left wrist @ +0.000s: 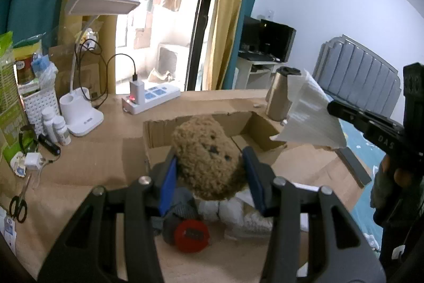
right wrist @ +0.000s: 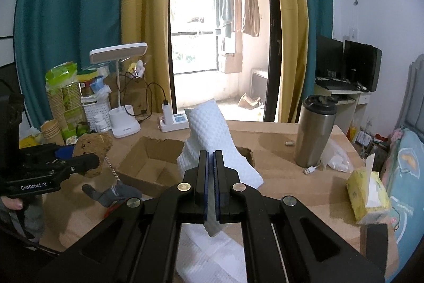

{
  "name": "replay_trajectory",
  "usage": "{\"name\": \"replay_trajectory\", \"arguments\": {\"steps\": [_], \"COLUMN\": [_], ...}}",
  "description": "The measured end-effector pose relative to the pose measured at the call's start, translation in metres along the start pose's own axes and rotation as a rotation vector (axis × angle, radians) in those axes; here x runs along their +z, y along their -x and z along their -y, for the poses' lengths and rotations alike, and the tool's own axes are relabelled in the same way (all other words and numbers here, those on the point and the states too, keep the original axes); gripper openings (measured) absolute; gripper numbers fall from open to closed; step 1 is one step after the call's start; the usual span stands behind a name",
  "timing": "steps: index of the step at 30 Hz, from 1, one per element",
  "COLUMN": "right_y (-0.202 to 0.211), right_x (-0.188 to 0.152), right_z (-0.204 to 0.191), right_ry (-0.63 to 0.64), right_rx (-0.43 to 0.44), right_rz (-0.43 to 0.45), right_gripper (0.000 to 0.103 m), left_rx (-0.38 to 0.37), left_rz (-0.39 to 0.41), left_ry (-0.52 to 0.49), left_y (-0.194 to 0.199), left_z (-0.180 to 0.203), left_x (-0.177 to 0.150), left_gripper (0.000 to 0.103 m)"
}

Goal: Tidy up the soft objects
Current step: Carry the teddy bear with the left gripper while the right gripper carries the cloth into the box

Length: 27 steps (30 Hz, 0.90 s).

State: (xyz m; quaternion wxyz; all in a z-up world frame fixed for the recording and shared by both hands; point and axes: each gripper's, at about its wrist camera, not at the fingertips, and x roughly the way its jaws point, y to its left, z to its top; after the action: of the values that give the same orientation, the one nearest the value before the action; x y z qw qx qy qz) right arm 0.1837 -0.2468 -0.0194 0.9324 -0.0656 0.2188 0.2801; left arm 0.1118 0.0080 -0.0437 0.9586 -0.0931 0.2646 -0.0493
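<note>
My left gripper [left wrist: 210, 163] is shut on a brown plush bear [left wrist: 209, 155] and holds it above the desk, just in front of an open cardboard box [left wrist: 246, 123]. The bear also shows in the right wrist view [right wrist: 91, 150], with a small chain hanging from it. My right gripper [right wrist: 211, 153] is shut on a white textured cloth [right wrist: 212, 139] and holds it up over the box [right wrist: 148, 163]. In the left wrist view the cloth [left wrist: 310, 116] hangs at the right. A grey glove [right wrist: 111, 194] lies on the desk below the bear.
A white desk lamp [left wrist: 82, 108], power strip [left wrist: 151, 97], small bottles [left wrist: 55, 126] and scissors [left wrist: 18, 203] crowd the desk's left. A steel tumbler [right wrist: 315, 131] stands at the back right. A yellow tissue pack [right wrist: 368, 192] sits near the right edge. A red round object [left wrist: 190, 234] lies below my left gripper.
</note>
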Motion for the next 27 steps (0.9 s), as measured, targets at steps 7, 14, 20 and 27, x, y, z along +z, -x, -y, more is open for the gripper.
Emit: {"name": "replay_trajectory", "arguments": {"steps": [7,14,20,27], "right_y": [-0.016,-0.036,-0.054,-0.079], "right_x": [0.005,0.007,0.008,0.006], "right_z": [0.013,0.024,0.032,0.035], "right_ry": [-0.006,-0.013,-0.021,-0.026], "right_rx": [0.012,0.031,0.053,0.086], "right_rz": [-0.004,-0.019,-0.035,-0.063], "right_gripper": [0.004,0.004,0.004,0.004], "left_rx": [0.009,0.006,0.0,-0.011], "left_rz": [-0.006,-0.017,-0.033,-0.067], "left_ry": [0.001,-0.004,-0.005,0.0], "left_y": [-0.018,-0.035,-0.057,-0.084], "left_z": [0.0,0.005,0.007,0.01], "left_x": [0.01,0.018,0.024,0.026], "left_gripper": [0.049,0.049,0.049,0.049]}}
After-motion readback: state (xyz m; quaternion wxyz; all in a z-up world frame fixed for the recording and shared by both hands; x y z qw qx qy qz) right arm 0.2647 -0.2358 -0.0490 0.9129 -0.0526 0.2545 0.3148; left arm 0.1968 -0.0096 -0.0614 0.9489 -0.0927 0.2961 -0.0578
